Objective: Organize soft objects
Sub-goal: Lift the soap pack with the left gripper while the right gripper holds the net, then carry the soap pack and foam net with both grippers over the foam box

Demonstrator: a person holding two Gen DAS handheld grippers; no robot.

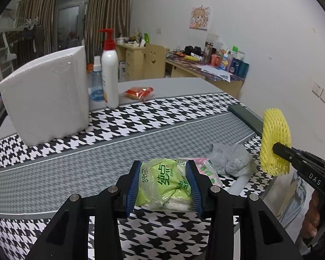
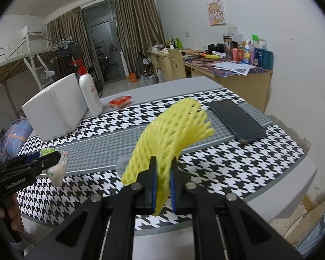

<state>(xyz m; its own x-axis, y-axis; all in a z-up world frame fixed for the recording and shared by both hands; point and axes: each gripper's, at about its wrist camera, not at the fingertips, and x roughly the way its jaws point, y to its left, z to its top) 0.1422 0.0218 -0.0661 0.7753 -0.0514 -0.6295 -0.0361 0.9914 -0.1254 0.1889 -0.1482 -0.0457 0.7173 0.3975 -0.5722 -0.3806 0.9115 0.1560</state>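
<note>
My left gripper [image 1: 164, 169] is shut on a green tissue pack [image 1: 164, 186], held above the houndstooth table [image 1: 140, 119]; a pink-flowered pack [image 1: 207, 170] shows just behind its right finger. In the right wrist view that same left gripper [image 2: 54, 158] appears at the left edge with the packs [image 2: 58, 169] hanging from it. My right gripper [image 2: 163, 162] is shut on a yellow foam fruit net [image 2: 171, 130], lifted off the table. From the left wrist view the net [image 1: 275, 143] hangs at the right on the right gripper [image 1: 277, 147]. A crumpled grey bag [image 1: 231, 158] lies on the table.
A white foam block [image 1: 47, 99] stands at the back left, with a white pump bottle [image 1: 109, 73] and a blue spray bottle [image 1: 95, 82] beside it. A red snack packet [image 1: 138, 92] lies behind. A dark phone [image 2: 236, 119] rests at the table's right side.
</note>
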